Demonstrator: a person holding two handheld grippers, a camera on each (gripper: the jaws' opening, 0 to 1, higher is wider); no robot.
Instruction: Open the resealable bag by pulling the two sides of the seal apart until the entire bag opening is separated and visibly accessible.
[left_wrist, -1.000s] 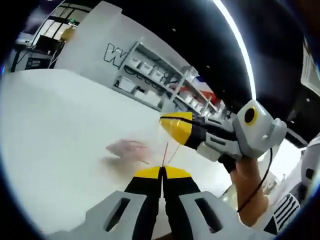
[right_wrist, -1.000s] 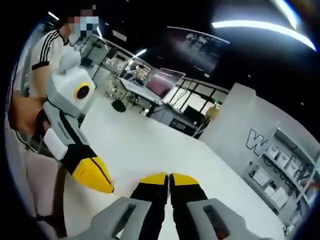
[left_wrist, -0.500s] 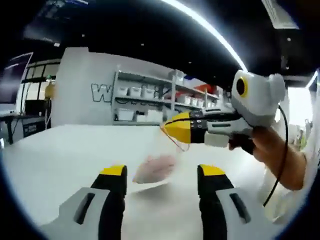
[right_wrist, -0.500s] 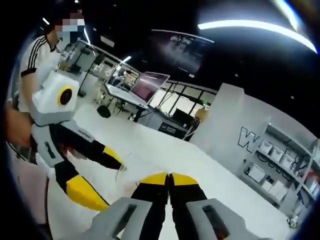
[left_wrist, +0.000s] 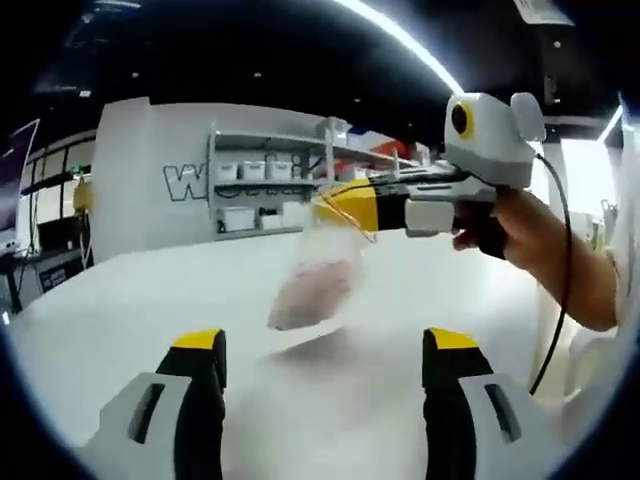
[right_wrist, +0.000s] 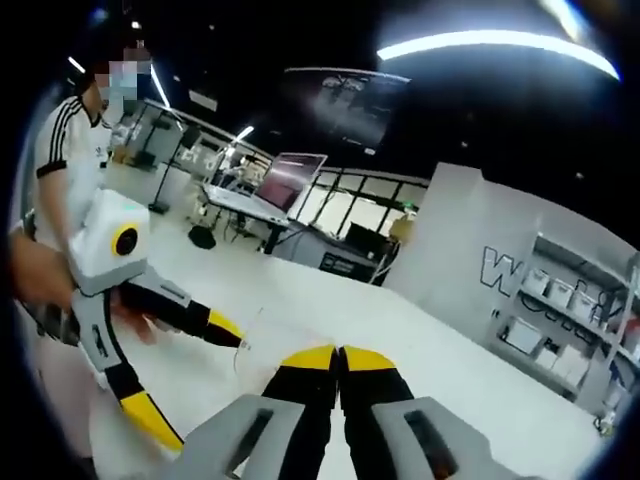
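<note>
A clear resealable bag (left_wrist: 312, 285) with pinkish contents hangs in the air above the white table (left_wrist: 120, 320). My right gripper (left_wrist: 330, 205) reaches in from the right of the left gripper view and is shut on the bag's top edge. In the right gripper view its jaws (right_wrist: 338, 356) are pressed together, and a thin clear film of the bag (right_wrist: 262, 335) shows beside them. My left gripper (left_wrist: 325, 345) stands wide open below the bag with nothing between its fingers. It appears again at the left of the right gripper view (right_wrist: 200, 385), jaws spread.
Shelves with white bins (left_wrist: 262, 190) line the back wall. A desk with a laptop (right_wrist: 290, 185) stands farther back. A person in a striped shirt (right_wrist: 60, 170) holds both tools, and one hand (left_wrist: 540, 250) grips the right one.
The left gripper was shut on the bag's edge a second ago; it has opened wide and let go. The bag now hangs from the right gripper alone.
</note>
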